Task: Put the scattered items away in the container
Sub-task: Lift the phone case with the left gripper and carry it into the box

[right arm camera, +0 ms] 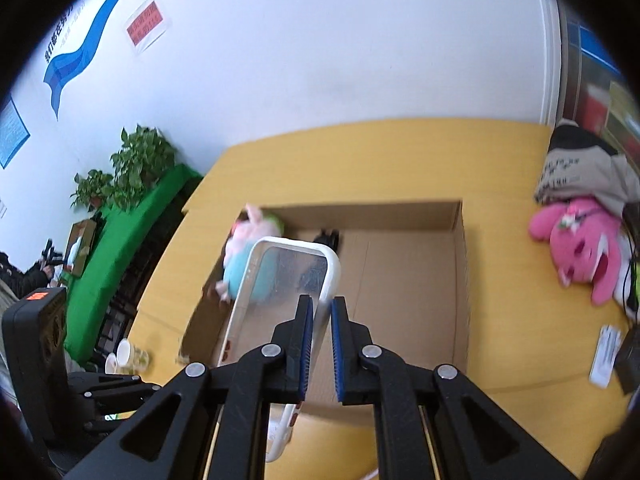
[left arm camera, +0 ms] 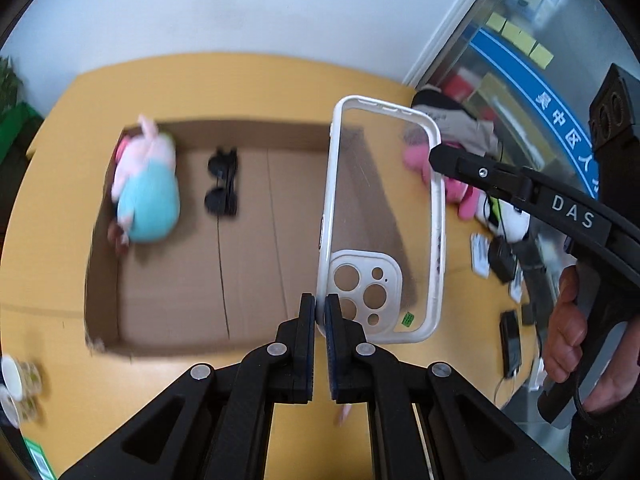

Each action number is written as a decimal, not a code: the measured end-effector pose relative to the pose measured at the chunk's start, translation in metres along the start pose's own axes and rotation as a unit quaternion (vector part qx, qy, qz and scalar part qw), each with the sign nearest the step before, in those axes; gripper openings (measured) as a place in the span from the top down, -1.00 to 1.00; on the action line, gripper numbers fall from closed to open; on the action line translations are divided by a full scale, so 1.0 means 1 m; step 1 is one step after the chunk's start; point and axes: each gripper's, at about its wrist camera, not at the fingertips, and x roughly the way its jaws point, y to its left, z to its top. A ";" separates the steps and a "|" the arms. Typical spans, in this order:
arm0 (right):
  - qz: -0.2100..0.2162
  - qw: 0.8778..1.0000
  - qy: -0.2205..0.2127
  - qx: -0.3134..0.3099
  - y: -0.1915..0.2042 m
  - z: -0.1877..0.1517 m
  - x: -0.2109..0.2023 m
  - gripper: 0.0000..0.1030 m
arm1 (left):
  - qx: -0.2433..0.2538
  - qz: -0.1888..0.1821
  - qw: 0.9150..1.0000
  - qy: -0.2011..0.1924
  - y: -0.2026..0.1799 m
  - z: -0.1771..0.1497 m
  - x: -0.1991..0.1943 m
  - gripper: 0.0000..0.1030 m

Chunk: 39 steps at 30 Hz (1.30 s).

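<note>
A clear phone case (left arm camera: pixel 384 208) with a white rim hangs in the air above the open cardboard box (left arm camera: pixel 102 280). My left gripper (left arm camera: pixel 320 314) is shut on the case's lower corner, beside the camera cutout. My right gripper (right arm camera: pixel 322 310) is shut on the case's white side rim (right arm camera: pixel 330 280); in the left wrist view its fingertip (left arm camera: pixel 438 156) reaches the rim from the right. Inside the box (right arm camera: pixel 460 280) lie a plush pig in a blue dress (left arm camera: pixel 146 188) (right arm camera: pixel 244 248) and black sunglasses (left arm camera: pixel 222 188) (right arm camera: pixel 328 238).
A pink plush toy (right arm camera: pixel 580 256) and a grey bag (right arm camera: pixel 580 172) lie on the yellow table right of the box. Cables, cards and small black devices (left arm camera: pixel 508 336) crowd the right edge. Paper cups (right arm camera: pixel 124 356) stand at the near left. A potted plant (right arm camera: pixel 132 164) stands beyond the table.
</note>
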 end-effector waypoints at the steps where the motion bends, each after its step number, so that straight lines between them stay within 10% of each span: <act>1: 0.002 1.000 0.000 0.002 -0.005 0.007 0.001 0.84 | -0.001 -0.003 1.000 0.000 -0.001 0.009 0.003 0.92; 17: -0.006 0.996 0.084 0.016 -0.064 0.065 0.132 0.84 | -0.035 -0.010 0.998 0.045 0.031 0.085 0.093 0.91; 39: -0.022 0.977 0.210 -0.021 -0.097 0.043 0.323 0.85 | -0.105 0.035 0.983 0.146 0.095 0.098 0.241 0.90</act>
